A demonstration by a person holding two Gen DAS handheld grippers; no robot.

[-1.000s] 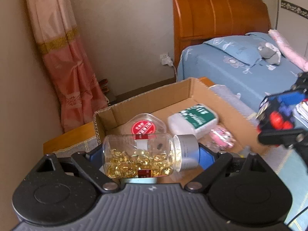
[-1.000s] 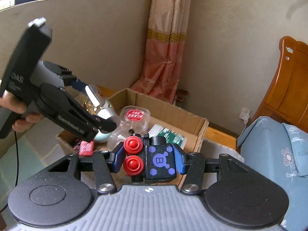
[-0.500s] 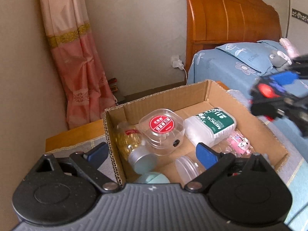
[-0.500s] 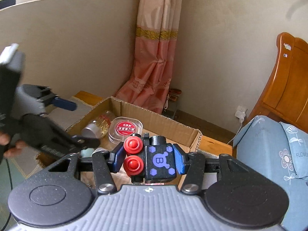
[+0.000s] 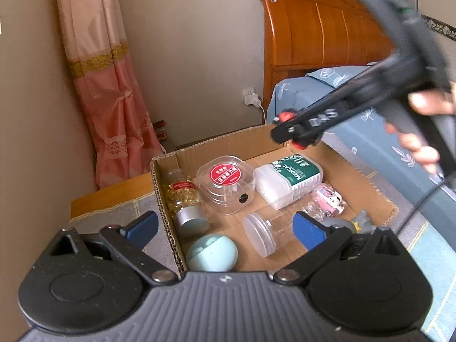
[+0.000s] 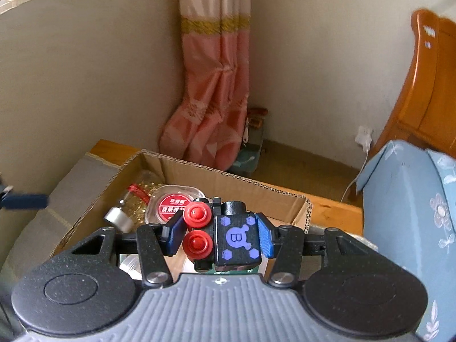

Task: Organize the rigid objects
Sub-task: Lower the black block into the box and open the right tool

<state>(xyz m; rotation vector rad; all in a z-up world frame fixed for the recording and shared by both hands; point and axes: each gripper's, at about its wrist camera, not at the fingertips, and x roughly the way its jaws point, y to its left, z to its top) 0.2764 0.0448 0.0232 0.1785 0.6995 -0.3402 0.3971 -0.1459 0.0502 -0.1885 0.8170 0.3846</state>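
A cardboard box [image 5: 336,156] sits on the table and holds a capsule jar [image 5: 183,196], a clear round case with a red label [image 5: 226,181], a green-and-white medical bottle [image 5: 287,181], a clear jar [image 5: 265,233], a teal egg-shaped case [image 5: 212,252] and a pink toy [image 5: 327,201]. My left gripper [image 5: 225,226] is open and empty over the box's near left wall. My right gripper [image 6: 221,236] is shut on a black toy block with red knobs [image 6: 225,238], held above the box [image 6: 236,178]; it shows in the left wrist view [image 5: 296,131] over the box's far side.
A grey-green cloth [image 5: 119,213] covers the wooden table under the box. A pink curtain [image 5: 111,97] hangs behind. A bed with blue bedding [image 5: 342,85] and a wooden headboard [image 5: 319,25] stands to the right. A wall plug [image 5: 252,98] sits by the headboard.
My left gripper opened and let the capsule jar go into the box's left side, then drew back. My right gripper carried the toy block over the box.
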